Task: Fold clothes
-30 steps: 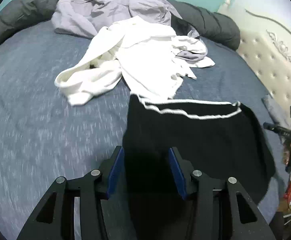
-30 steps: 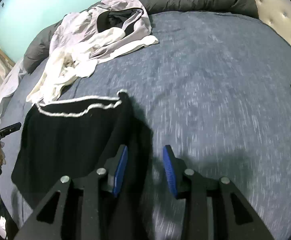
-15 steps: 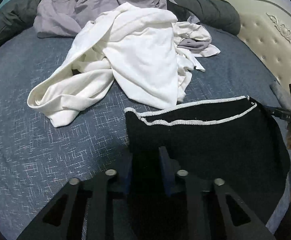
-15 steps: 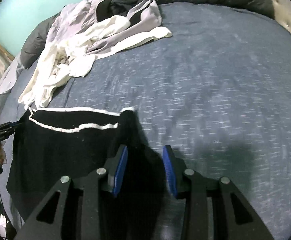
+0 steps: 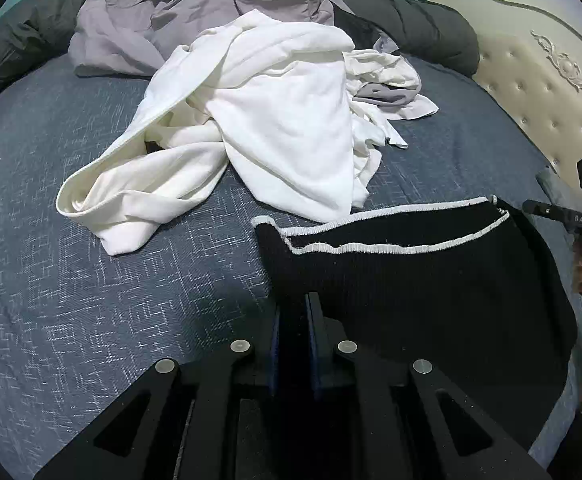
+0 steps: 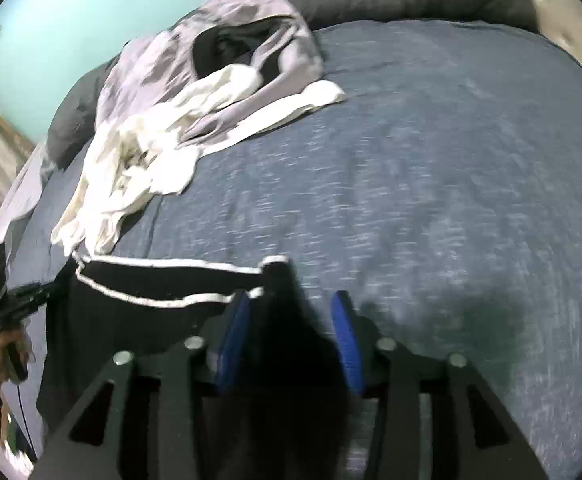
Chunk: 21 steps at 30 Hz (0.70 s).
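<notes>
Our left gripper (image 5: 293,322) pinches the soft, limp black garment (image 5: 431,280) at its edge; our right gripper (image 6: 291,320), jaws just widened, straddles the opposite edge.

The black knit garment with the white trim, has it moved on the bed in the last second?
Yes. The black knit garment with white trim slid away from the white crumpled shirt, which it earlier touched.

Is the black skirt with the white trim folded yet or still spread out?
Spread out. The black skirt lies flat on the bed, white-trimmed waistband stretched full width, no fold across it. The left tool pinches one side edge.
</notes>
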Tool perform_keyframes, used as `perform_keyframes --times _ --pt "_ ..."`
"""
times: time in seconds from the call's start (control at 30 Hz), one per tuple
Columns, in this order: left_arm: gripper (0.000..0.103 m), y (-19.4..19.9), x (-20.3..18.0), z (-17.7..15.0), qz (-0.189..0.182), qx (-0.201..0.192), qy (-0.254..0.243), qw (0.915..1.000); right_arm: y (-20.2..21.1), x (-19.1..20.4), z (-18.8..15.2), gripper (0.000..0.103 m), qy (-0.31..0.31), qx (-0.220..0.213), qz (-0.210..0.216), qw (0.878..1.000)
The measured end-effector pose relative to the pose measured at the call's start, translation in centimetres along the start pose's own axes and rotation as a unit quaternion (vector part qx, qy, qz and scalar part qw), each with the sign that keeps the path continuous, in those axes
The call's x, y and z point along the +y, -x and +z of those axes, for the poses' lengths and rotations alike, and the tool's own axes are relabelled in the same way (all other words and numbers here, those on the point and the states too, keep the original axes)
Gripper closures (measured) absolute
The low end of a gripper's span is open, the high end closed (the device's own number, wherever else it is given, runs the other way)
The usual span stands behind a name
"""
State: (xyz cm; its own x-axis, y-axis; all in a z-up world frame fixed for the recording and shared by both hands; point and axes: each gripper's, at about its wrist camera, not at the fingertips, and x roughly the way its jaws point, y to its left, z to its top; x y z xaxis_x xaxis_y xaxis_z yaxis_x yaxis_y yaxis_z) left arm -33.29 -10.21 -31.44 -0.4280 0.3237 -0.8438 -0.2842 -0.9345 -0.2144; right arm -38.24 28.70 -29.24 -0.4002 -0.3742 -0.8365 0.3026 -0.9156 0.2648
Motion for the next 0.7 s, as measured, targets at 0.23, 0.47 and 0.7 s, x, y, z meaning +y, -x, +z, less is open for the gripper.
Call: perform_keyframes --times 0.23,0.47,0.7 --pt "0.091 -0.2 0.1 0.0 0.0 0.001 0.003 1.0 -1.7 0.8 0.1 0.097 0.009 0.008 -0.049 0.999" --pt "0.091 -0.8 0.4 -0.2 -0.001 0.003 0.012 0.9999 -0.1 -5.2 -0.4 0.1 -0.103 -0.026 -0.051 0.993" --pt "0.091 -1.1 0.3 -0.1 0.001 0.006 0.012 0.9999 0.8 -7.7 -1.5 0.102 -0.134 -0.051 -0.028 0.989"
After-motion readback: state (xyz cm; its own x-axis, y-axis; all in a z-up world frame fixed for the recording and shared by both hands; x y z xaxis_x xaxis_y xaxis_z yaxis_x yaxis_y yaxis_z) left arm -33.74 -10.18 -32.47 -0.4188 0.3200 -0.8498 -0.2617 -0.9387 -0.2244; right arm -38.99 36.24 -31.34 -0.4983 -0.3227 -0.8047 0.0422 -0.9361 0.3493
